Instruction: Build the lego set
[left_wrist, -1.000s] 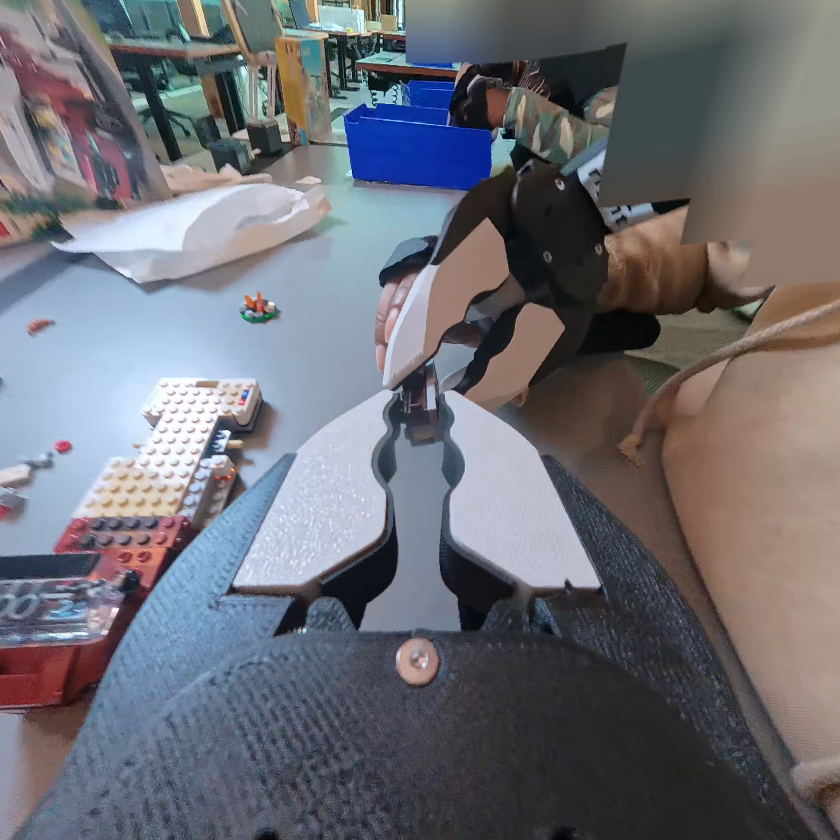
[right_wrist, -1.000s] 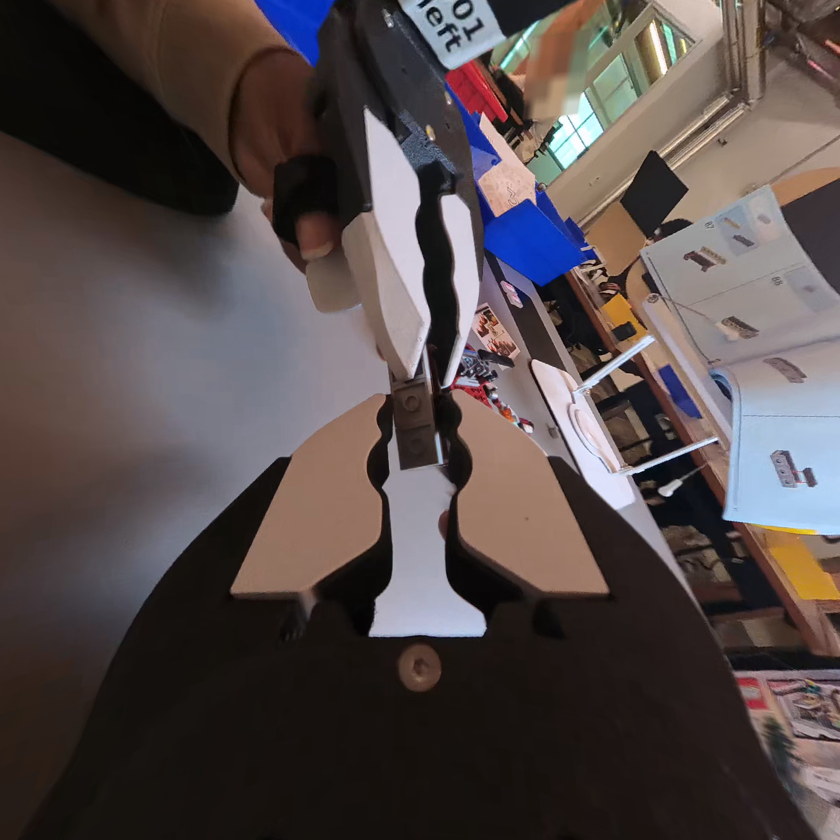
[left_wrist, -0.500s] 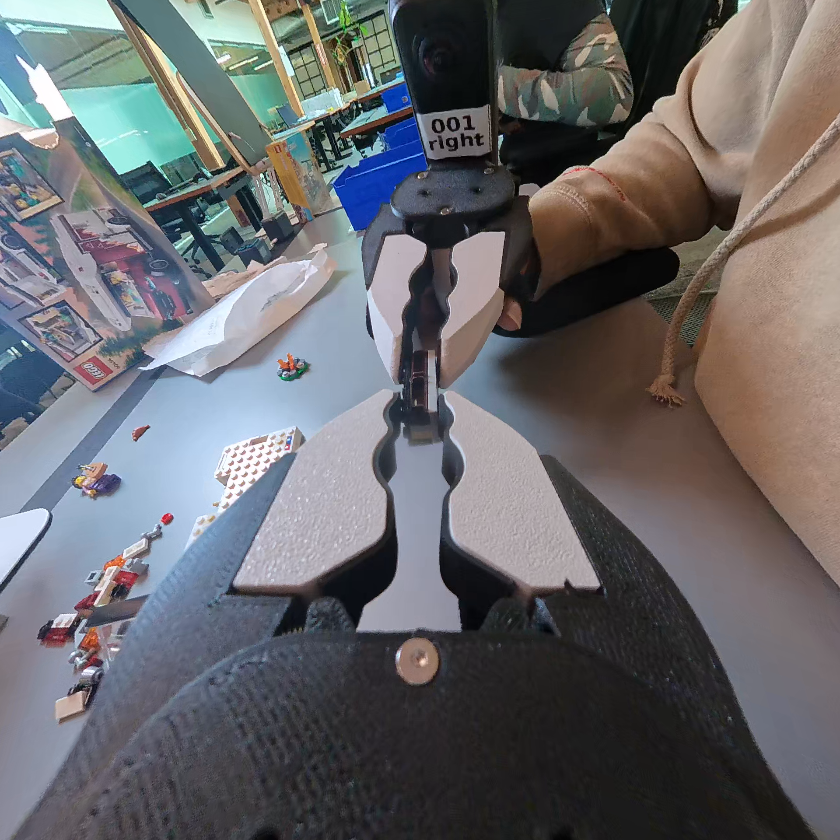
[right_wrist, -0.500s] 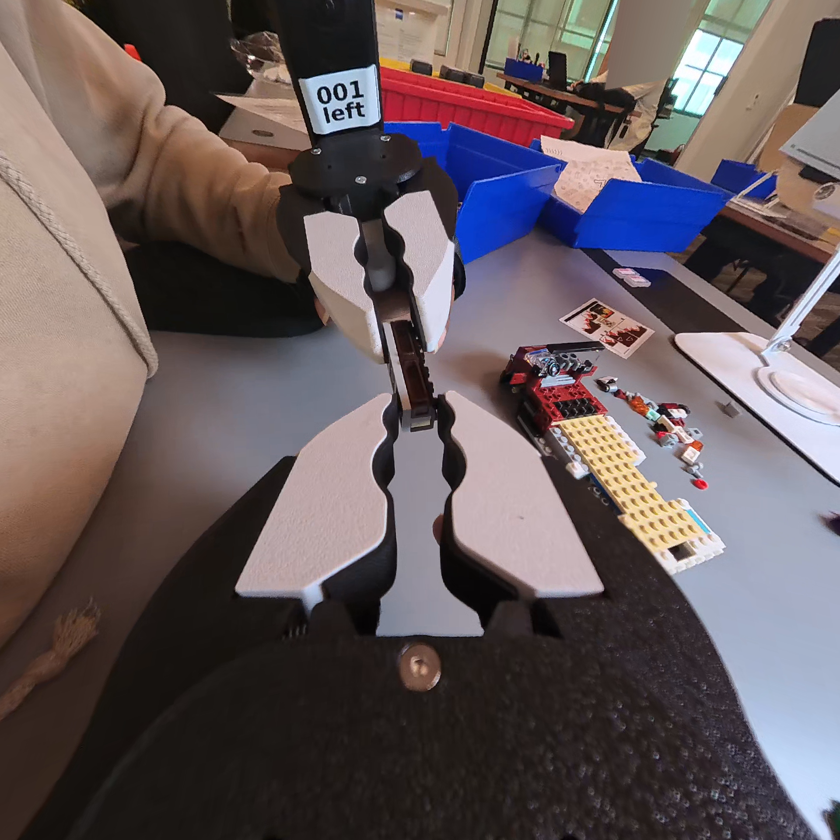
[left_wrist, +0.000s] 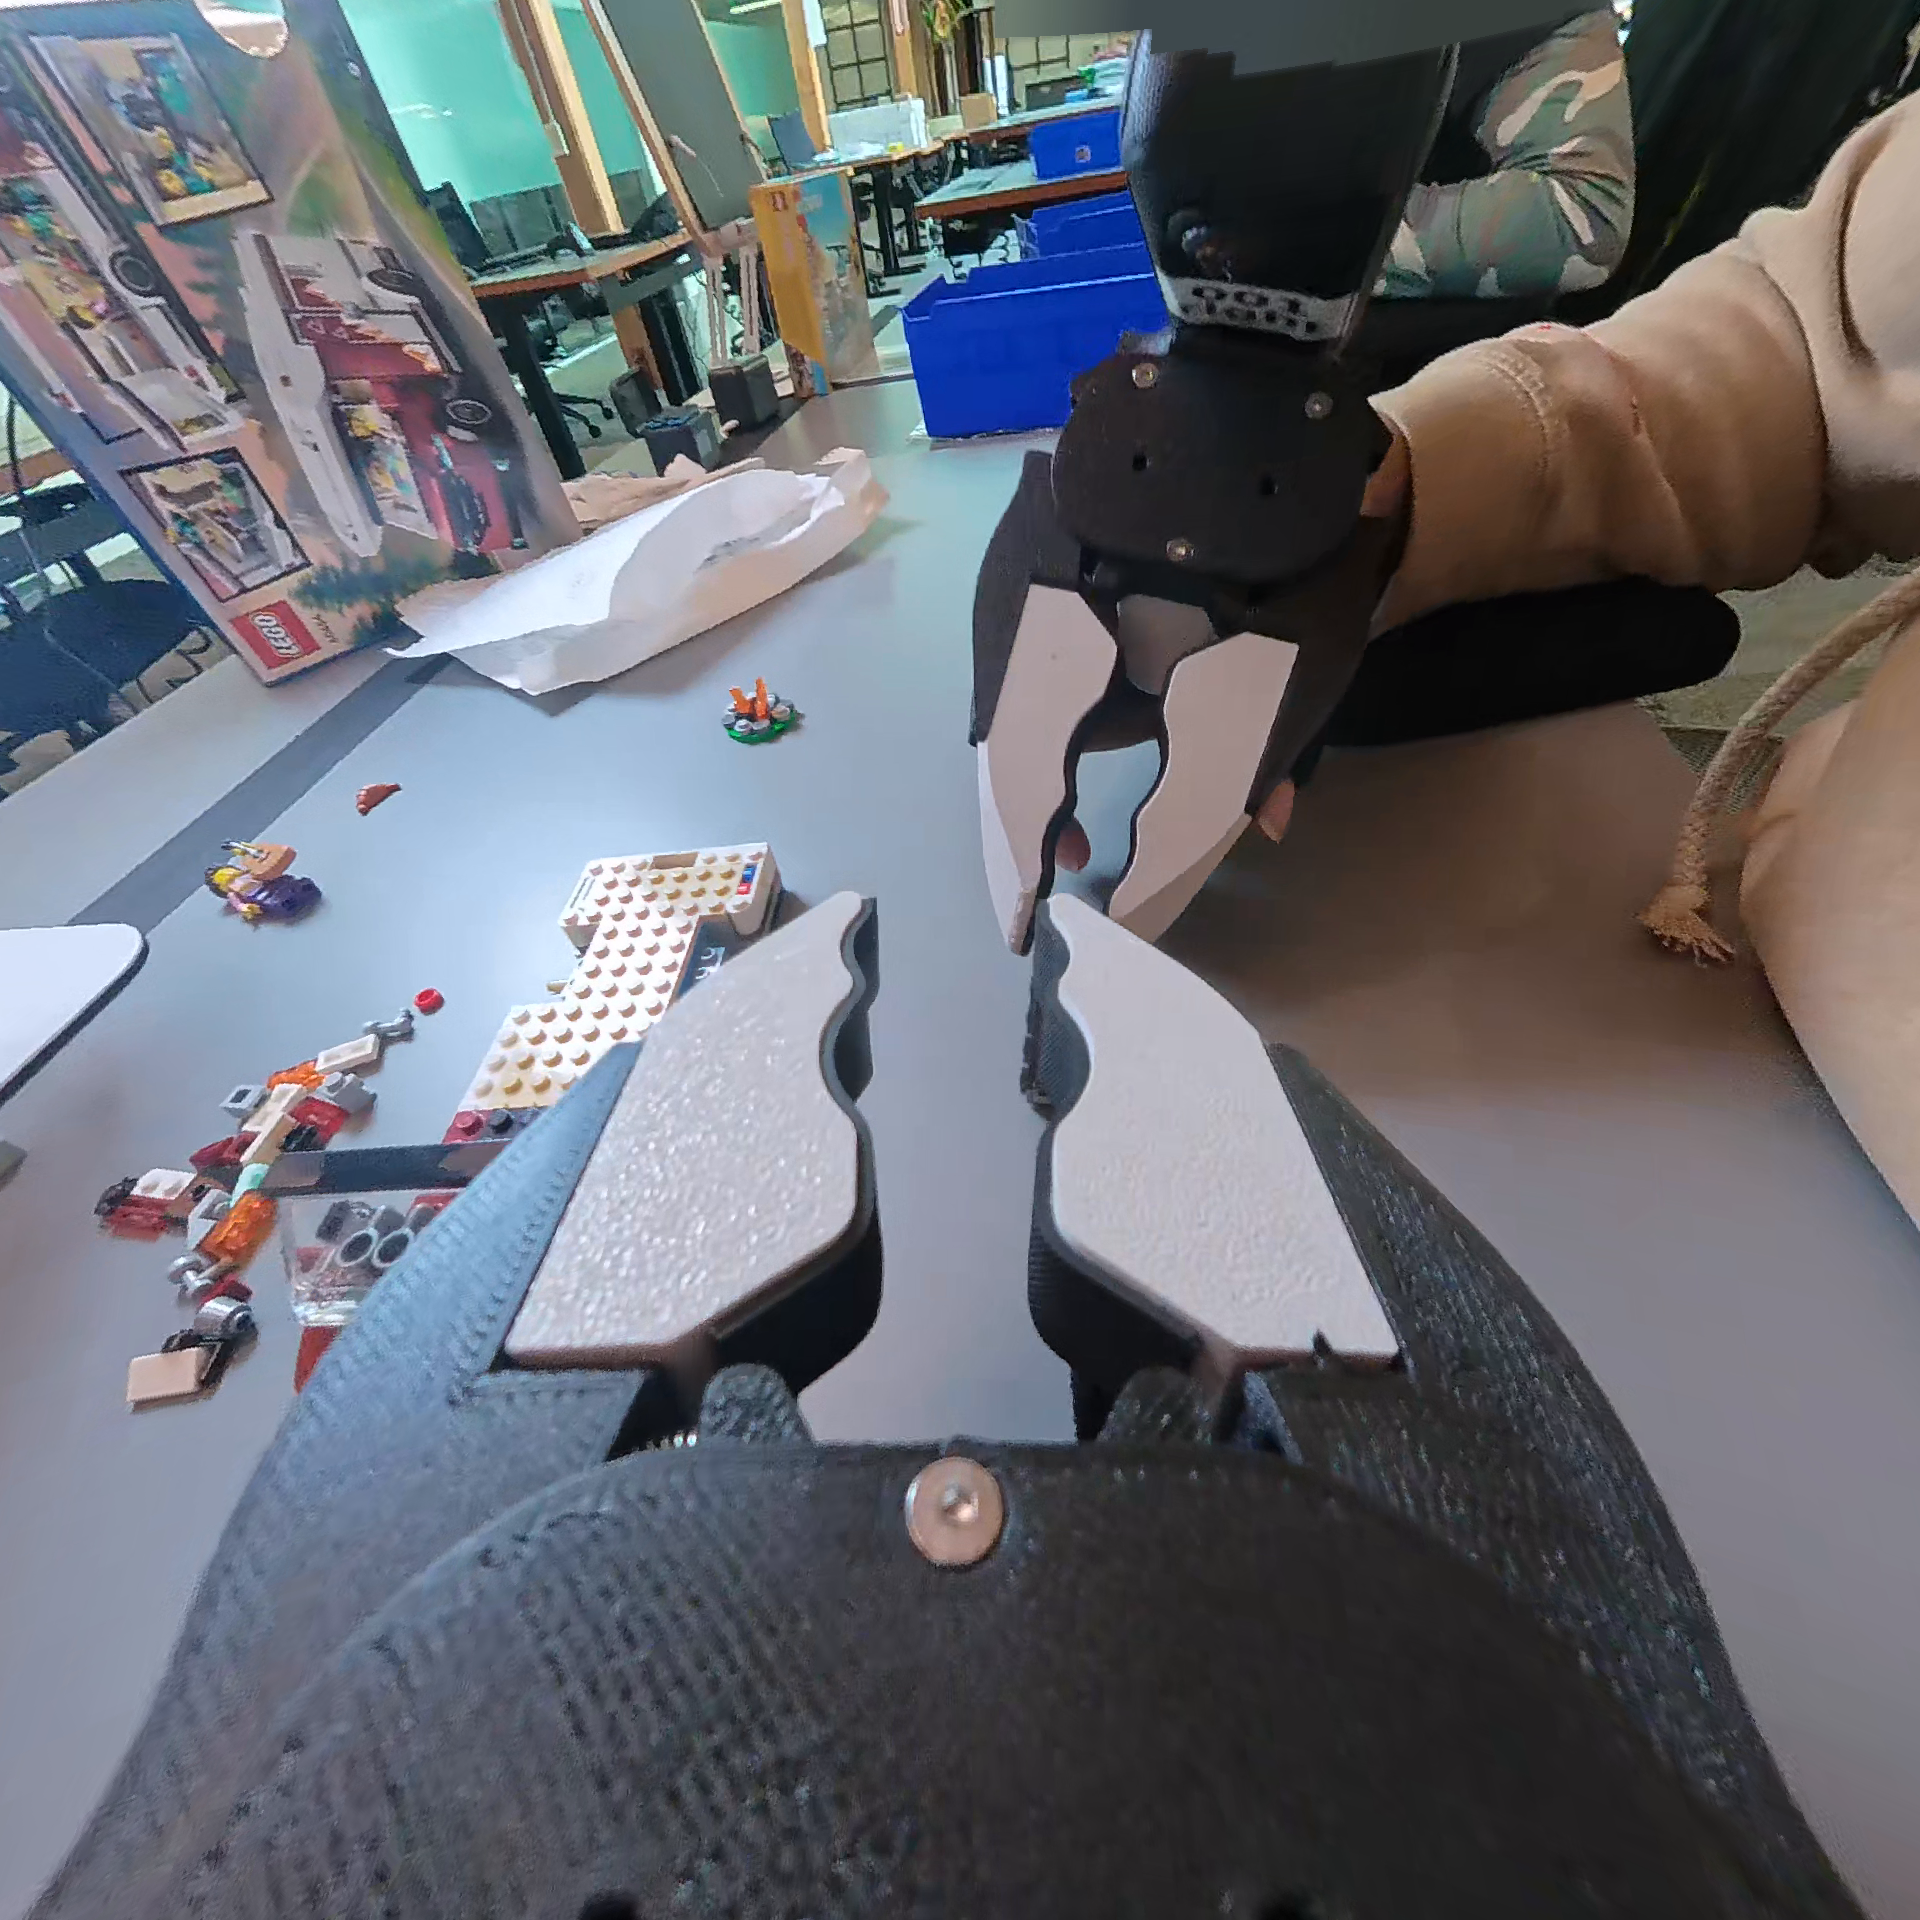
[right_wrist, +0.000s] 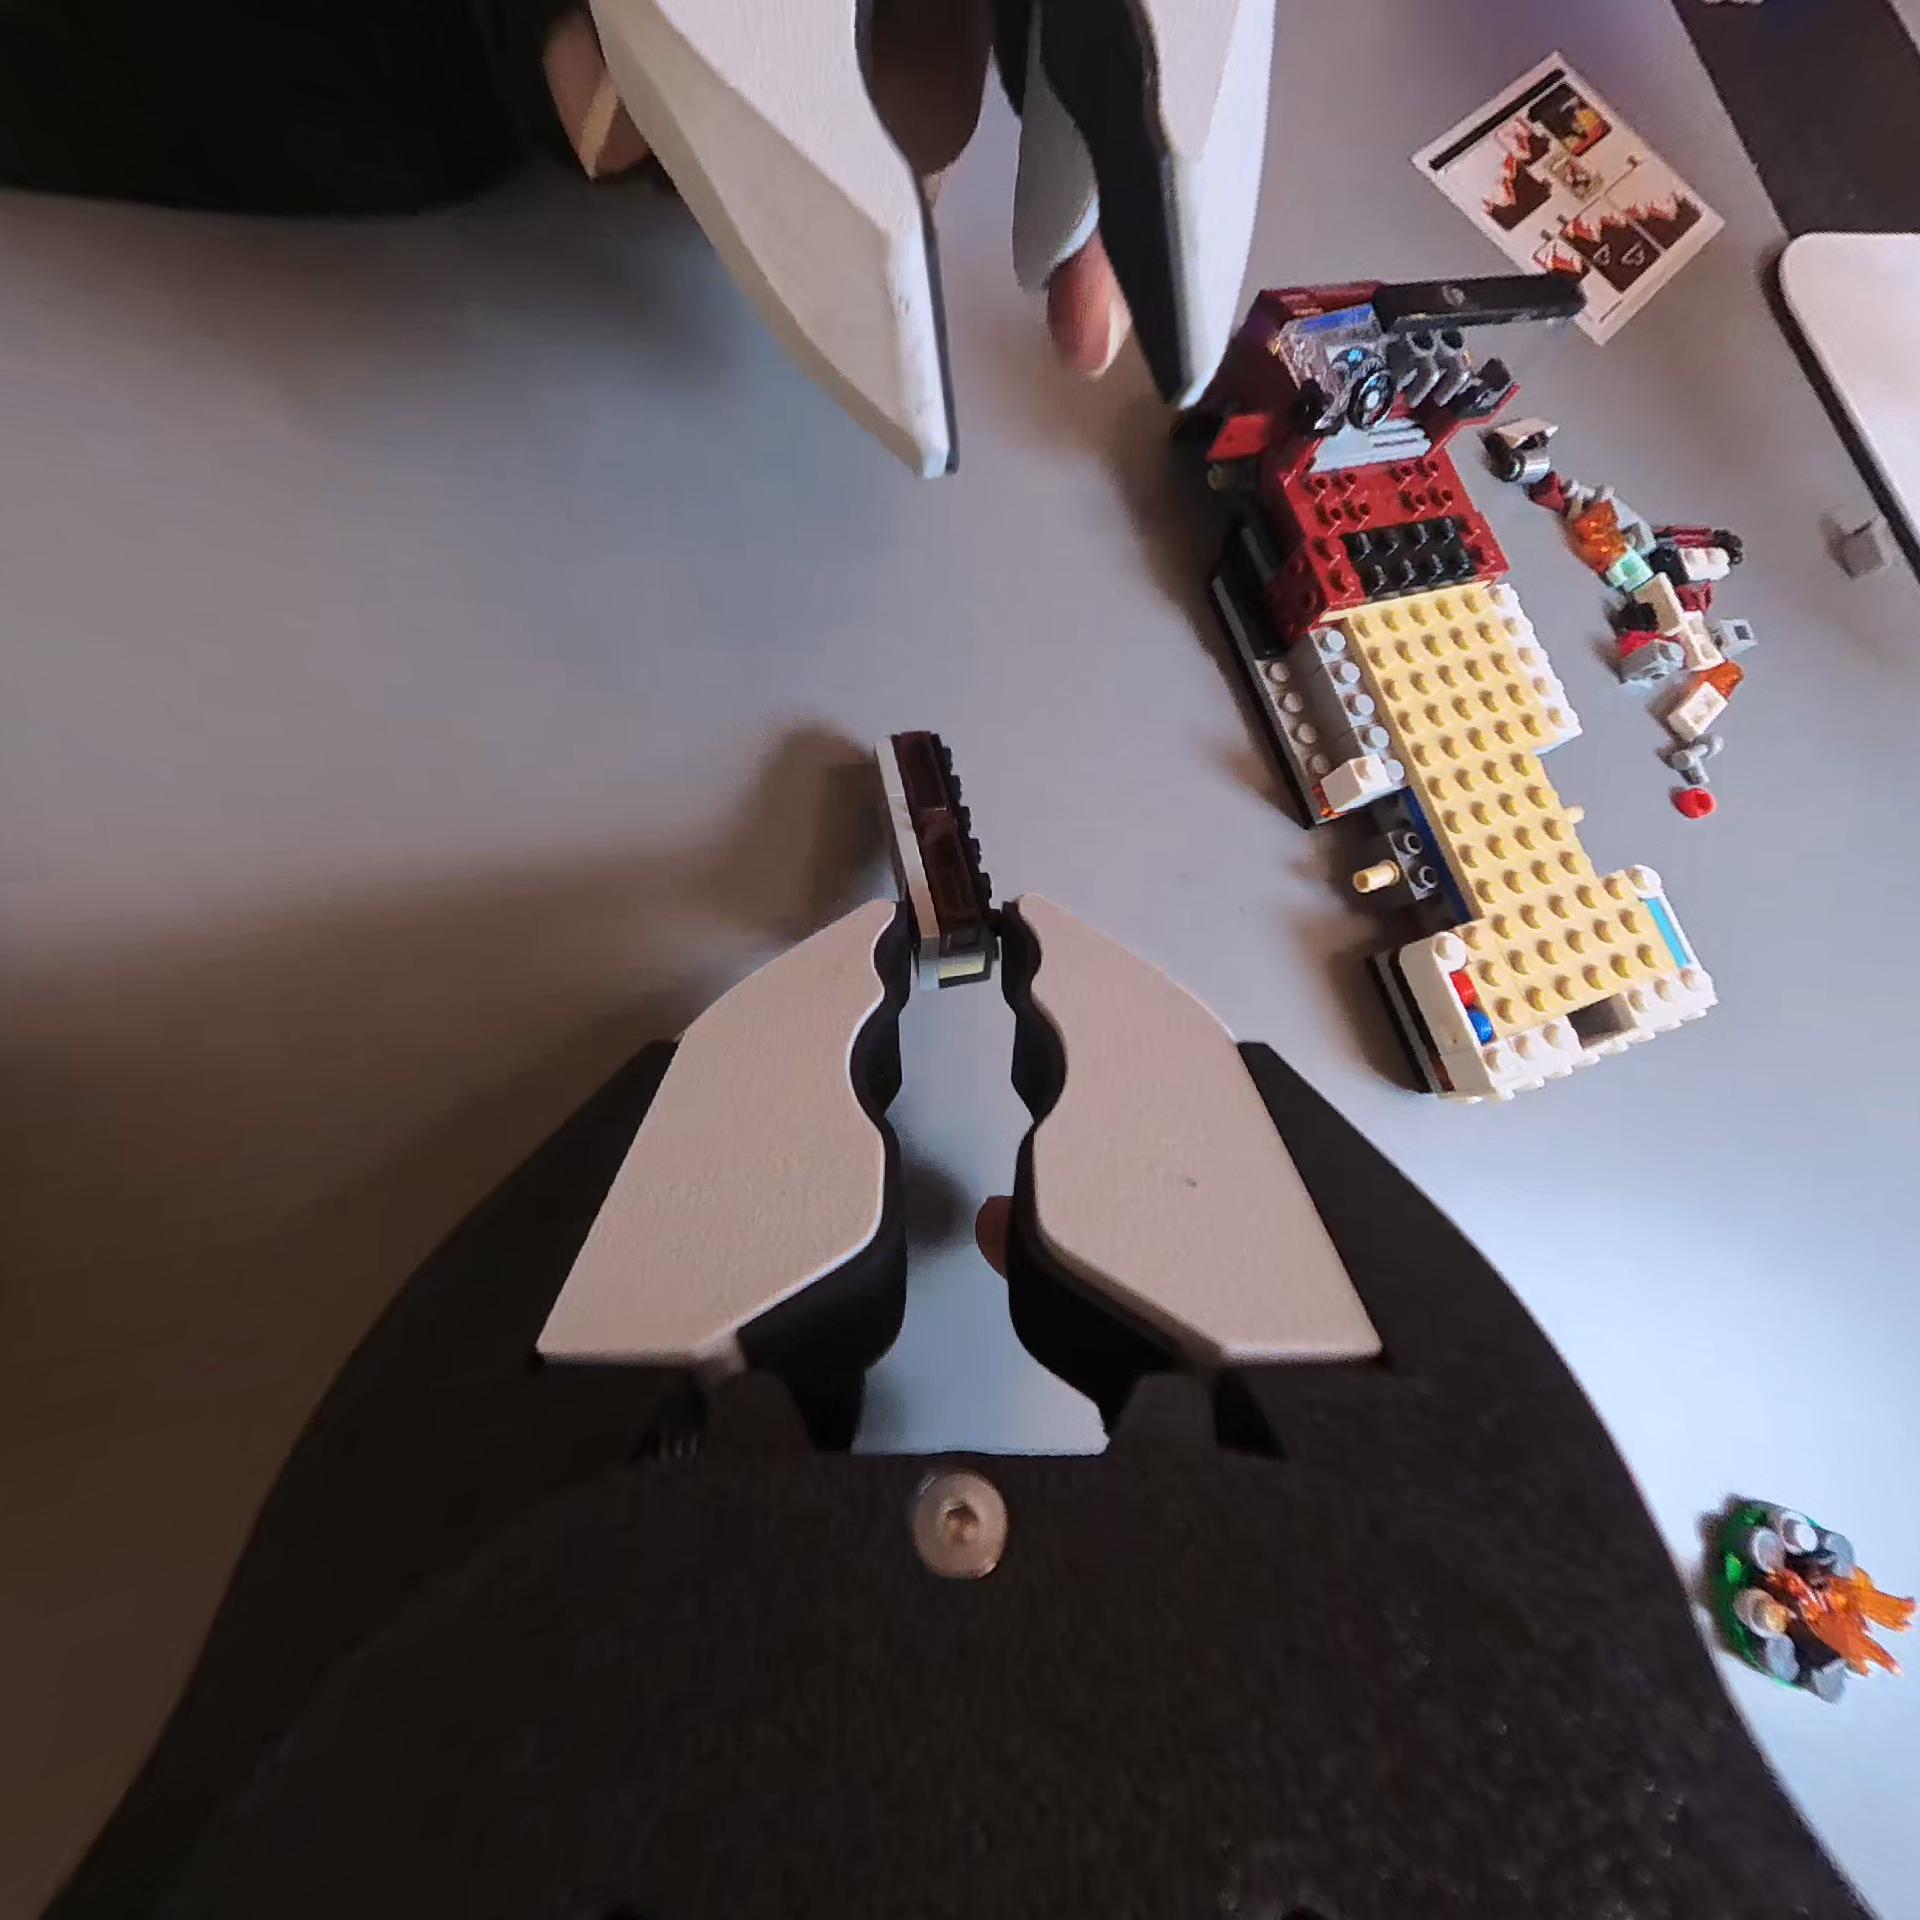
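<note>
Dark brown and black stacked brick strip with a white side (right_wrist: 935, 842), long and narrow, juts out from the right gripper (right_wrist: 954, 940), whose two white pads press on its near grey end above the grey tabletop (right_wrist: 416, 623). In the left wrist view that strip cannot be made out: the right gripper (left_wrist: 1081, 914) shows from the front there, its tips partly hidden behind the near right finger (left_wrist: 1164, 1091) of the left gripper (left_wrist: 951, 925).

Fingers of the left gripper stand well apart with only bare table between them. In the right wrist view this gripper (right_wrist: 1049, 416) is cut off by the top edge, and a fingertip of the person's hand (right_wrist: 1081, 301) shows between its fingers. A beige sleeve (left_wrist: 1621, 447) covers the arm behind the right gripper; a blurred patch masks the top of the left wrist view.

Beyond the table lies an open workroom with desks, glass partitions and a blue plastic bin (left_wrist: 1029, 343). A large printed cardboard box (left_wrist: 260, 343) stands at the far left, with crumpled white paper (left_wrist: 665, 561) in front of it.

On the table sits a partly built brick model with a tan studded plate and a dark red front (right_wrist: 1455, 727), a scatter of small loose pieces (right_wrist: 1652, 613) beside it, a printed sticker sheet (right_wrist: 1558, 197) farther off, and a small green round piece with orange flames (right_wrist: 1808, 1610) at the right edge. A white flat base (right_wrist: 1860, 364) is cut off at the right.
</note>
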